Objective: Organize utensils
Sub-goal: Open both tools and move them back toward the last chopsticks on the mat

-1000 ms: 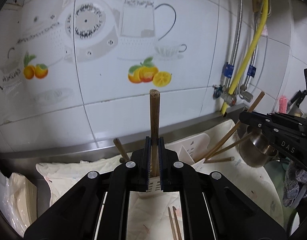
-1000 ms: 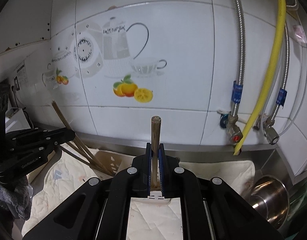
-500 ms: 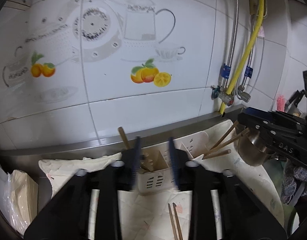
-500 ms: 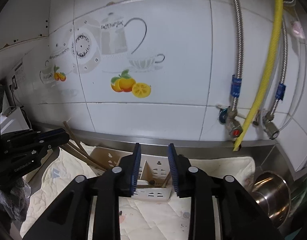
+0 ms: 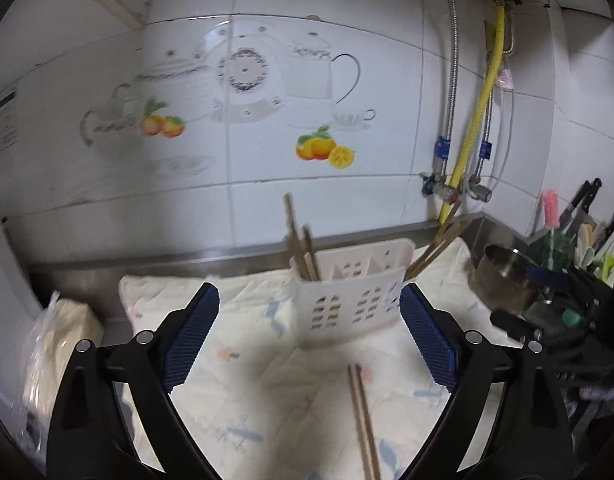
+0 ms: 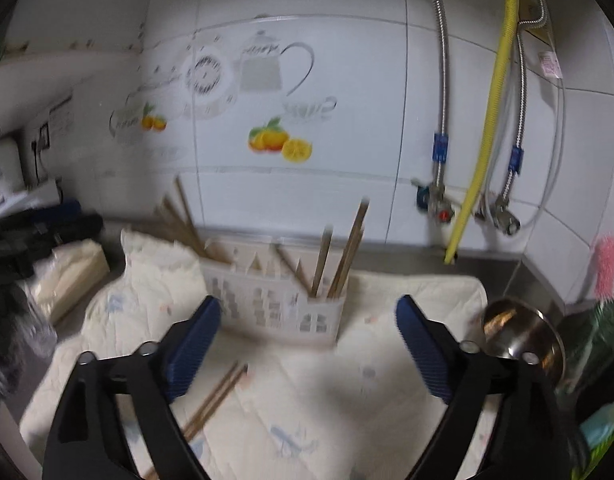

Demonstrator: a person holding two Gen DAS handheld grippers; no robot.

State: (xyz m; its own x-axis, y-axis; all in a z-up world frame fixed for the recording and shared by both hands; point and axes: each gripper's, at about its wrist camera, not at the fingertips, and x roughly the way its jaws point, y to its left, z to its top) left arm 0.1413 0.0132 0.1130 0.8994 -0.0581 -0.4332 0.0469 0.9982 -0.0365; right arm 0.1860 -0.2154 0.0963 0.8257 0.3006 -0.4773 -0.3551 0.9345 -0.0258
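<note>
Both claws have just been opening and now stand wide with nothing between the pads: the left claw (image 5: 309, 338) and the right claw (image 6: 307, 340) each face the white slotted utensil holder (image 5: 349, 298) just ahead on the quilted cloth (image 5: 263, 396). Chopsticks (image 6: 343, 256) stand upright in the holder's end compartments, while a loose pair (image 5: 363, 416) lies flat on the cloth nearer the claws. Behind the holder runs the bench's steel rim (image 5: 167, 262) below the tiled wall; a steel pot (image 6: 523, 338) crowds the right side.
</note>
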